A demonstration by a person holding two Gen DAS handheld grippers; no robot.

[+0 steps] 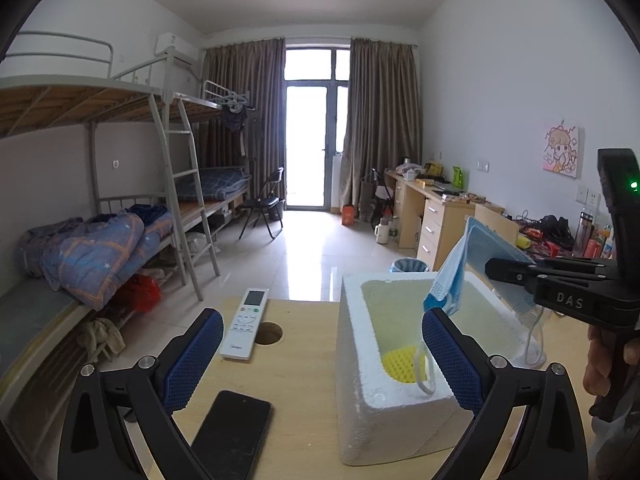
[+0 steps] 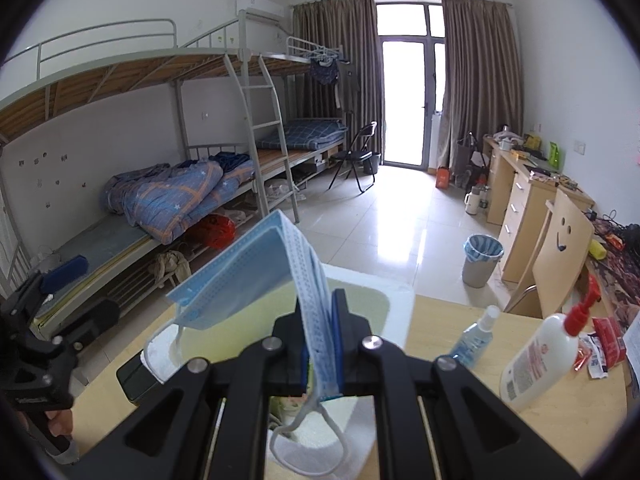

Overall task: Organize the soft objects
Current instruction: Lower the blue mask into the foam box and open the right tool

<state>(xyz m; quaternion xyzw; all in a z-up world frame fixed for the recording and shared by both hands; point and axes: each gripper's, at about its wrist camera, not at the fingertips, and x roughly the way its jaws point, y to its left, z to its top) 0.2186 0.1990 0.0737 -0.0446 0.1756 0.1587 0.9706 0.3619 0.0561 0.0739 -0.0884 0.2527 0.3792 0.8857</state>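
Overhead, right tongs (image 2: pixel 320 320) clamped on blue mask (image 2: pixel 240 264) — above foam box (image 1: pixel 360 360)

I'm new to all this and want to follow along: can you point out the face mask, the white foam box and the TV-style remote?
face mask (image 2: pixel 240 276), right wrist view, on its blue pleated front.
white foam box (image 1: pixel 360 360), left wrist view, on its near left wall.
remote (image 1: pixel 246 326), left wrist view, on its button area.
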